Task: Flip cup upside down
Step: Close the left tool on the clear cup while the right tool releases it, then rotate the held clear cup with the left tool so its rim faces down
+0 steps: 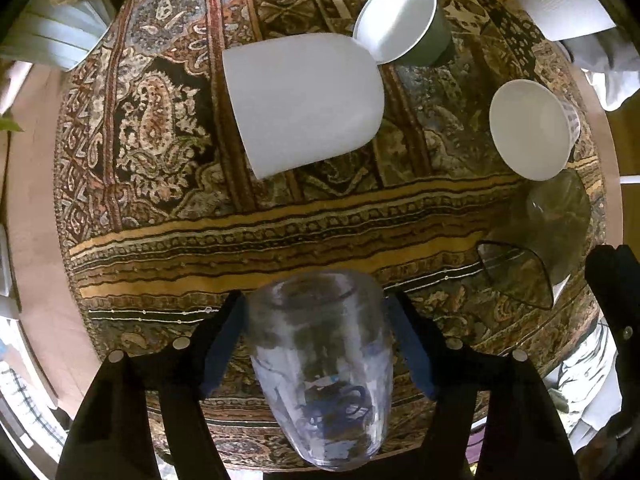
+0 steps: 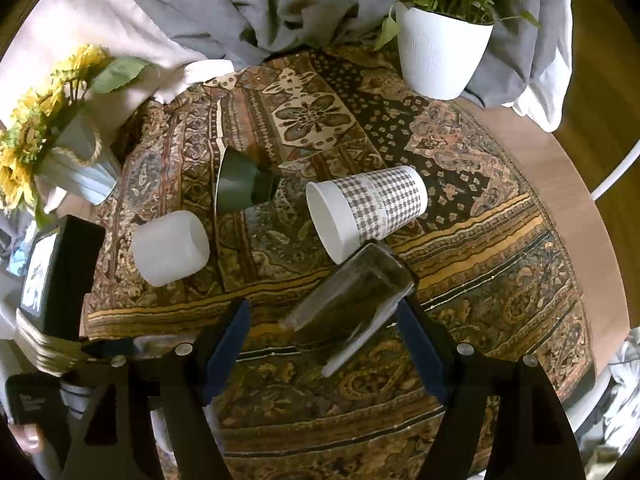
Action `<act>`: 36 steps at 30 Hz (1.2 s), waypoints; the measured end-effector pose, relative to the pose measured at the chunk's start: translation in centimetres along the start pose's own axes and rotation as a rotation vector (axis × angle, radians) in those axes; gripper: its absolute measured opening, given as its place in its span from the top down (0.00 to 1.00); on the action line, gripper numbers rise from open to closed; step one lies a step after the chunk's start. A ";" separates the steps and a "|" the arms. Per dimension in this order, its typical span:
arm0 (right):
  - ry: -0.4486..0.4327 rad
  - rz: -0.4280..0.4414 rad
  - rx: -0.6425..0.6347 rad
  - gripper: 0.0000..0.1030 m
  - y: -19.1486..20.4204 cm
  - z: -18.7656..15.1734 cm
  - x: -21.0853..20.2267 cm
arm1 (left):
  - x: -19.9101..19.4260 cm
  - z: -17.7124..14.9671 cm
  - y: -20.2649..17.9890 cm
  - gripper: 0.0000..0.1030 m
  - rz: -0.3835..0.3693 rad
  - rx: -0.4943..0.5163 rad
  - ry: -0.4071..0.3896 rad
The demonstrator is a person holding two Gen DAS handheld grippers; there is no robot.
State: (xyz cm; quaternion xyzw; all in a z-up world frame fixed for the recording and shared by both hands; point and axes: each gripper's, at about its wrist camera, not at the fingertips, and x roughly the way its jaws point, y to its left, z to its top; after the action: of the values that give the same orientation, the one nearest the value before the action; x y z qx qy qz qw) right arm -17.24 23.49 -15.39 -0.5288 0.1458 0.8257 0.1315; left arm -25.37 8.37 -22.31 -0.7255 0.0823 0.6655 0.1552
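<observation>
In the left wrist view a clear glass cup with blue print (image 1: 320, 368) sits between my left gripper's (image 1: 316, 340) blue pads (image 1: 224, 348), which press its sides. A frosted white cup (image 1: 300, 104) stands upside down beyond it. A green cup (image 1: 404, 20), a houndstooth paper cup (image 1: 532, 128) and a dark clear cup (image 1: 532, 248) lie on their sides. In the right wrist view my right gripper (image 2: 324, 340) is open, with the dark clear cup (image 2: 352, 300) lying between its fingertips, untouched. The paper cup (image 2: 368, 208), green cup (image 2: 240, 184) and frosted cup (image 2: 170, 248) lie beyond.
A patterned cloth (image 2: 480, 240) covers the round wooden table (image 2: 568, 192). A white potted plant (image 2: 440, 48) stands at the back right, a sunflower vase (image 2: 68, 152) at the left. Grey fabric (image 2: 240, 0) is draped behind. My left gripper's body (image 2: 52, 272) is at the left.
</observation>
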 end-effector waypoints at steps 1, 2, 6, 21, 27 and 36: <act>-0.001 -0.001 -0.004 0.27 0.0 0.0 0.0 | -0.1 -0.1 0.0 0.31 -0.002 -0.002 -0.005; -0.003 -0.002 -0.009 0.27 0.1 0.0 -0.1 | -0.3 -0.4 0.1 0.31 -0.004 -0.006 -0.013; -0.007 -0.006 -0.029 0.27 0.4 -0.1 -0.3 | -1.3 -1.3 0.4 0.31 -0.014 -0.024 -0.058; -0.086 0.005 -0.034 0.27 0.1 0.0 -3.1 | -6.1 -1.7 0.3 0.31 -0.024 -0.076 -0.292; -0.127 -0.010 -0.035 0.27 -0.4 0.0 -4.0 | -7.3 -2.1 -0.1 0.31 0.002 -0.057 -0.370; -0.140 -0.031 -0.064 0.27 -1.1 -0.7 -4.2 | -7.4 -3.5 -1.7 0.31 0.050 -0.021 -0.427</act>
State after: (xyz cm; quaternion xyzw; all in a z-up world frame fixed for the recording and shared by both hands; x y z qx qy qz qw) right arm -14.53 23.92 -11.98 -0.4758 0.1017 0.8628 0.1372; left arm -22.31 8.21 -14.51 -0.5672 0.0583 0.8086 0.1449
